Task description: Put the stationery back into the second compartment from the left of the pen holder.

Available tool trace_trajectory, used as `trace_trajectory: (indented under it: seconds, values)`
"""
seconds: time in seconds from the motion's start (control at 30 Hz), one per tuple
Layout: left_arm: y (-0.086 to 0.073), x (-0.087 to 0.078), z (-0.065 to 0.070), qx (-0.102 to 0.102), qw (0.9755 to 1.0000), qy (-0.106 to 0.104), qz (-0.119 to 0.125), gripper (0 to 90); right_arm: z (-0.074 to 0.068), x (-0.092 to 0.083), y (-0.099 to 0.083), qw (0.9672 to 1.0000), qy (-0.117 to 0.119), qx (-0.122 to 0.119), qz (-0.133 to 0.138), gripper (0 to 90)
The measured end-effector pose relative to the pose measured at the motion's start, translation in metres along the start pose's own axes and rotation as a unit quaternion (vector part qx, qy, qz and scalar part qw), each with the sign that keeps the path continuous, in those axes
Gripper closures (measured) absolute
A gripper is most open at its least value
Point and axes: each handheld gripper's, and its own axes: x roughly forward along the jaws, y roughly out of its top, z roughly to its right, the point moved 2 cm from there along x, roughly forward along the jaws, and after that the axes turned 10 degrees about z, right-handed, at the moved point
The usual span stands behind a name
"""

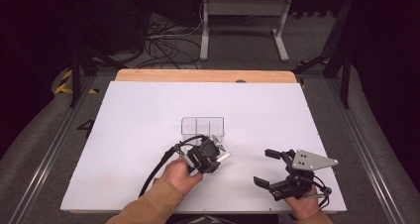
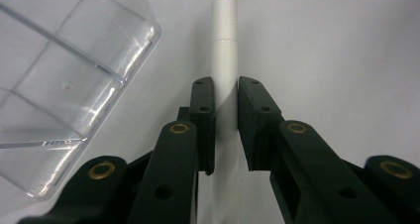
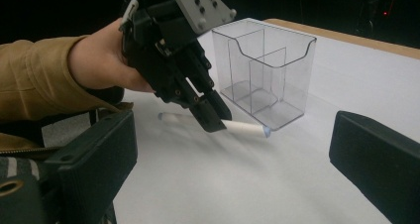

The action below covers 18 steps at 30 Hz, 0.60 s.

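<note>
Gripping low on the table, the left gripper [image 1: 214, 153] has its jaws either side of a white pen [image 2: 224, 50], and from the left gripper view the two pads [image 2: 204, 116] sit right against the barrel, so call it clamped or as near as makes no difference. The pen lies flat on the white table [image 1: 138, 115], its blue-tipped end just beside the front corner of the clear plastic organiser [image 3: 266, 70], a three-compartment box standing upright a little beyond the hand. Over on the other side, the right gripper [image 1: 270, 168] hangs wide open near the table's front edge, holding nothing and well apart from the action. Now the risks, as I read them. The grip sits towards one end of the barrel, so on a lift the long free end could droop or swivel between the pads. A round, smooth barrel may also roll out if the squeeze is light. And watch that organiser: it looks light and nothing pins it, so a pen tip catching its wall could shove it or tip it over. If the pen is meant for a compartment, it needs turning upright first, and the narrow dividers leave little margin for a skewed entry.
</note>
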Motion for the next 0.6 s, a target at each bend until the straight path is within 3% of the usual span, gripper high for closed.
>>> trace_trajectory:
  seconds: [0.2,0.33,0.43,0.6]
  values:
    - [0.003,-0.014,0.0,0.005,0.999,-0.013,0.043,78.5,0.0,0.0,0.0,1.0,-0.001,-0.001,0.0,5.0]
    - [0.006,-0.024,0.0,0.005,0.9968,-0.013,0.078,78.5,0.0,0.0,-0.001,1.0,-0.001,0.0,-0.001,5.1]
    - [0.008,-0.032,0.0,0.008,0.9942,-0.009,0.107,78.5,0.0,0.001,-0.001,1.0,-0.001,-0.001,-0.003,5.1]
    - [0.01,-0.047,-0.001,0.015,0.987,-0.002,0.16,78.5,0.0,0.002,-0.002,1.0,0.0,0.0,-0.003,5.1]
